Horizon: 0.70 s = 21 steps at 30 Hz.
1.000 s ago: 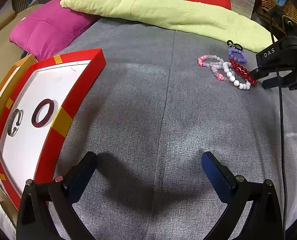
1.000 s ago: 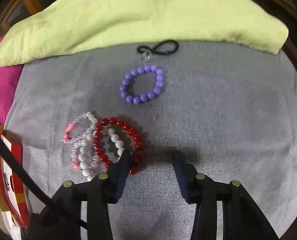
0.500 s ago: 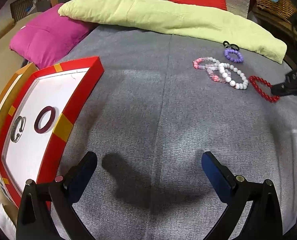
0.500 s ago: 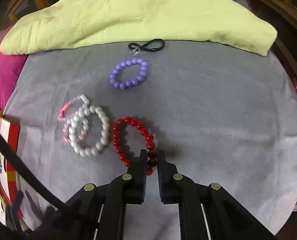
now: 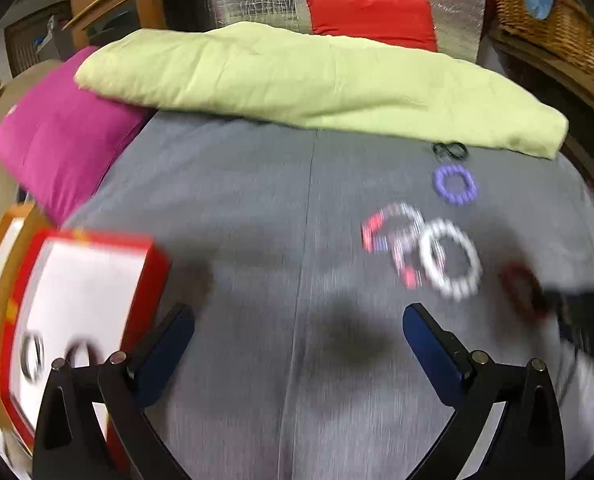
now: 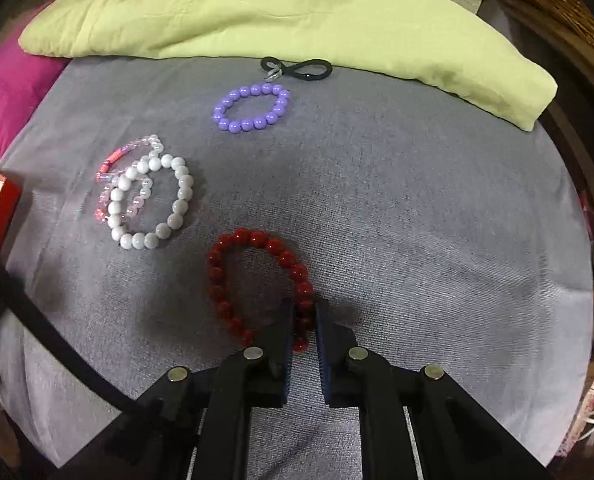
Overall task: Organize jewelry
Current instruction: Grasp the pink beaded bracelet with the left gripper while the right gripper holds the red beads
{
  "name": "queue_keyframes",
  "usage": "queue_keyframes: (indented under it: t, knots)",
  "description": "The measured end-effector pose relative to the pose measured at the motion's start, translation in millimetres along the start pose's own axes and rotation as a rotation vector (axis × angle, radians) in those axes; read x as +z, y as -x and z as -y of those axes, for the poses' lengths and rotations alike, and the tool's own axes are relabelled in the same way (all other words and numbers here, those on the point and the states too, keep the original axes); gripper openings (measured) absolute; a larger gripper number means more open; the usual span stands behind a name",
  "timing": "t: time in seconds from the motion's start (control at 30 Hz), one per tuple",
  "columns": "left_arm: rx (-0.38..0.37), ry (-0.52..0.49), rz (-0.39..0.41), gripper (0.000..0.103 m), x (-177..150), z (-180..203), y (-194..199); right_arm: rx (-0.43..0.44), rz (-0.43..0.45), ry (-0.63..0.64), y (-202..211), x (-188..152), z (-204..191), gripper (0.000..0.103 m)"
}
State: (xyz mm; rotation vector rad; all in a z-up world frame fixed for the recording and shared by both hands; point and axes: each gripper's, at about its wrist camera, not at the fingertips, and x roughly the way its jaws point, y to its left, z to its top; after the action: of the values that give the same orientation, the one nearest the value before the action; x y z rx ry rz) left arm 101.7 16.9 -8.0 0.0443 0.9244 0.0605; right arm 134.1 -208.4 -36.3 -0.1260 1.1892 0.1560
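My right gripper (image 6: 304,312) is shut on a red bead bracelet (image 6: 253,280), which hangs or drags over the grey cushion (image 6: 417,220). The bracelet shows blurred in the left wrist view (image 5: 521,288). A white bead bracelet (image 6: 153,200) lies over pink and clear bracelets (image 6: 115,172) to the left. A purple bead bracelet (image 6: 251,108) and a black hair tie (image 6: 297,68) lie farther back. My left gripper (image 5: 297,328) is open and empty above the cushion. A red-rimmed white tray (image 5: 81,292) at left holds a dark red ring (image 5: 83,354) and a metal ring (image 5: 31,356).
A lime green pillow (image 5: 297,76) lies along the back of the cushion. A magenta pillow (image 5: 57,140) sits at back left and a red pillow (image 5: 373,20) behind. A wicker basket (image 5: 553,24) stands at the far right. A black cable (image 6: 37,320) crosses the right wrist view's left side.
My right gripper closed on the red bracelet and pulled it away from the white one, toward me. My left gripper is moving; its view is blurred and has shifted.
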Motion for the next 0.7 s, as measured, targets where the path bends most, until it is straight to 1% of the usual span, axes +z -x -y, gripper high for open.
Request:
queue_keyframes:
  t: [0.03, 0.1, 0.13, 0.17, 0.23, 0.27, 0.3, 0.33, 0.37, 0.43, 0.5, 0.53, 0.7]
  knots:
    - [-0.012, -0.010, -0.014, 0.103, 14.1, 4.5, -8.9, 0.006, 0.005, 0.007, 0.5, -1.9, 1.2, 0.011]
    - [0.002, -0.035, -0.035, 0.103, 36.6, 15.9, -24.1, 0.026, 0.015, 0.006, 0.4, -5.8, 5.5, 0.011]
    - [-0.011, -0.060, -0.053, 0.103, 49.3, 24.1, -33.9, 0.040, 0.020, -0.005, 0.8, -7.7, 8.7, 0.011]
    - [-0.013, -0.071, -0.063, 0.100, 53.5, 28.2, -38.6, 0.051, 0.025, -0.013, -1.3, -7.7, 9.8, 0.011]
    - [0.014, -0.133, -0.094, 0.086, 62.9, 42.7, -54.9, 0.075, 0.039, -0.031, -7.4, -5.5, 12.5, 0.011]
    - [0.020, -0.160, -0.125, 0.066, 64.3, 48.1, -65.0, 0.087, 0.044, -0.039, -7.9, -6.1, 15.2, 0.011]
    - [0.012, -0.171, -0.173, 0.029, 63.8, 50.9, -76.1, 0.097, 0.048, -0.046, -9.0, -6.0, 18.3, 0.011]
    - [-0.013, -0.173, -0.237, 0.009, 61.2, 52.1, -89.0, 0.109, 0.050, -0.053, -10.5, -5.3, 20.0, 0.011]
    - [-0.031, -0.169, -0.251, 0.008, 59.4, 51.8, -93.3, 0.116, 0.051, -0.057, -12.5, -3.7, 20.0, 0.011]
    - [-0.038, -0.166, -0.229, 0.007, 57.8, 50.5, -86.6, 0.128, 0.052, -0.063, -13.8, -2.6, 21.5, 0.011]
    - [-0.084, -0.127, -0.224, 0.007, 54.4, 42.9, -76.3, 0.148, 0.055, -0.077, -12.5, -2.7, 24.4, 0.011]
    - [-0.108, -0.099, -0.203, 0.007, 50.9, 35.5, -64.8, 0.163, 0.058, -0.090, -9.1, -5.7, 24.9, 0.011]
    - [-0.169, -0.026, -0.127, 0.007, 25.0, 9.4, -17.3, 0.253, 0.069, -0.170, 6.0, -29.0, 34.4, 0.010]
